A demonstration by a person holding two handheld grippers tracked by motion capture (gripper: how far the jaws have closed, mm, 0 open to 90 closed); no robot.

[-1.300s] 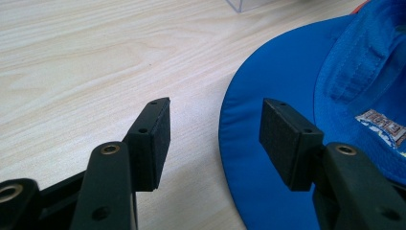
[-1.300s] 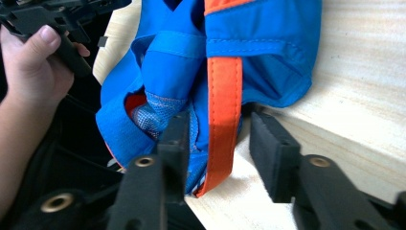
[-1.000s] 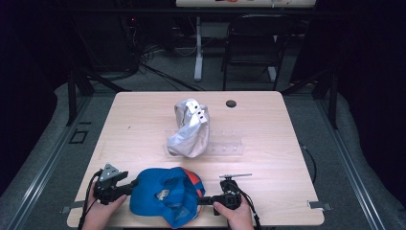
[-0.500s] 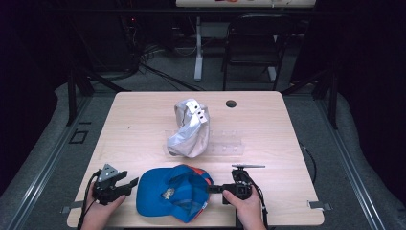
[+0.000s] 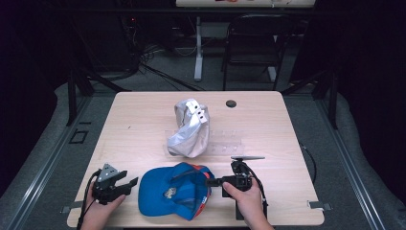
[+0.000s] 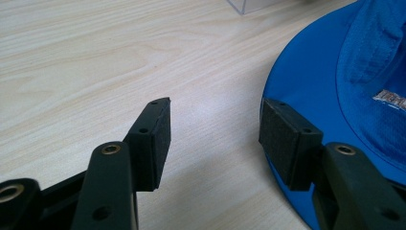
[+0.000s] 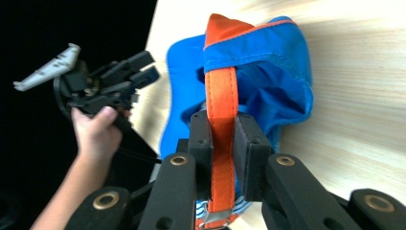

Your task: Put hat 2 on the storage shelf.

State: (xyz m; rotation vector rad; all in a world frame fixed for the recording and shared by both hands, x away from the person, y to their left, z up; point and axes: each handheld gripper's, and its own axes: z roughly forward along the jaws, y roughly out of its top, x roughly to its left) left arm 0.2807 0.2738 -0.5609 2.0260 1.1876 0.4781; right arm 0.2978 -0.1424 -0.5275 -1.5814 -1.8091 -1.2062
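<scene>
Two hand-held grippers on my feed, one per hand, both at the near edge of the worktop (image 5: 143,115).

Left hand-held gripper (image 5: 128,182): sits left of the blue cap (image 5: 167,191), jaws spread wide, nothing between the pads. In its own view (image 6: 215,139) I see bare wood between the jaws; the right pad stands at the edge of the cap brim (image 6: 325,96), can't tell if it touches.

Cap: lies near the front edge, centre, between the two grippers. Blue crown, small logo patch, orange strap (image 7: 221,120) at its right side.

Right hand-held gripper (image 5: 210,182): points left into the cap's right side. Own view (image 7: 222,153) shows the jaws clamped on the orange strap, pads pressing it from both sides, metal buckle below the pads. Cap fabric by the strap is pulled up off the wood.

Behind the cap, mid-worktop: silver-grey cap (image 5: 189,129), crumpled, resting on a clear plastic tray (image 5: 225,143). Small dark round thing (image 5: 231,103) near the far edge, well apart from everything else.
</scene>
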